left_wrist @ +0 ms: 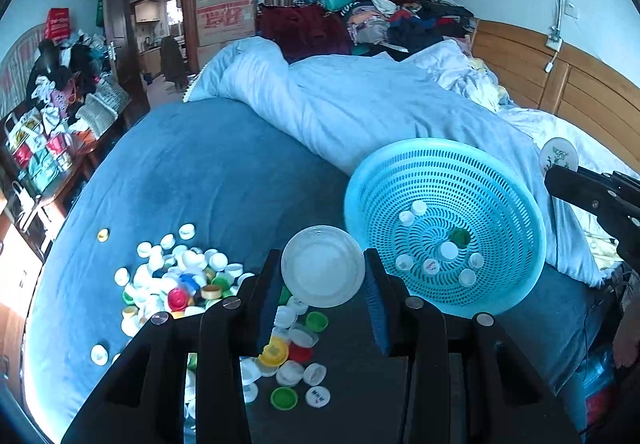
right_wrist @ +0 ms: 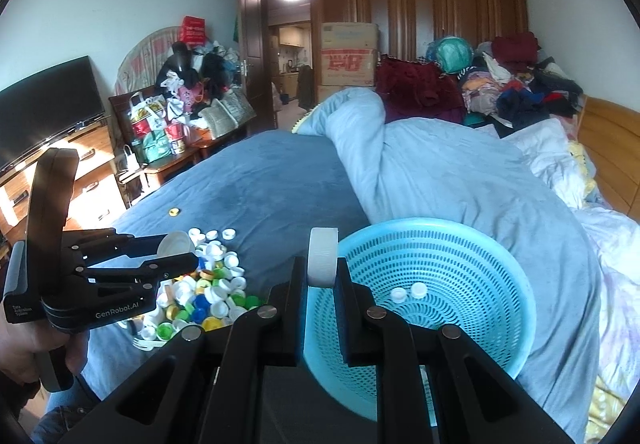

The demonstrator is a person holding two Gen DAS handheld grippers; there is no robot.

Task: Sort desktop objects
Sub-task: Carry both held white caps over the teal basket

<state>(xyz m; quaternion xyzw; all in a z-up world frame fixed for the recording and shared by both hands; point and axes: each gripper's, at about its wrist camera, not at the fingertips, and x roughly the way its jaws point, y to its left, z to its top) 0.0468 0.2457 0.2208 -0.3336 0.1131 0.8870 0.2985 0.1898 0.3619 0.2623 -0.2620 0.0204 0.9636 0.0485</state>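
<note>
Both grippers clamp white lids: right gripper holds its white lid edge-on right above the blue basket rim, nearer than left gripper with its clear-white lid left of it.

Big white lid was pinched face-on in left gripper; another white lid sat edge-on in right gripper. Mixed-colour caps lay heaped nr bed's front-left edge. Aqua basket, tilted, held several caps, mostly white.
</note>
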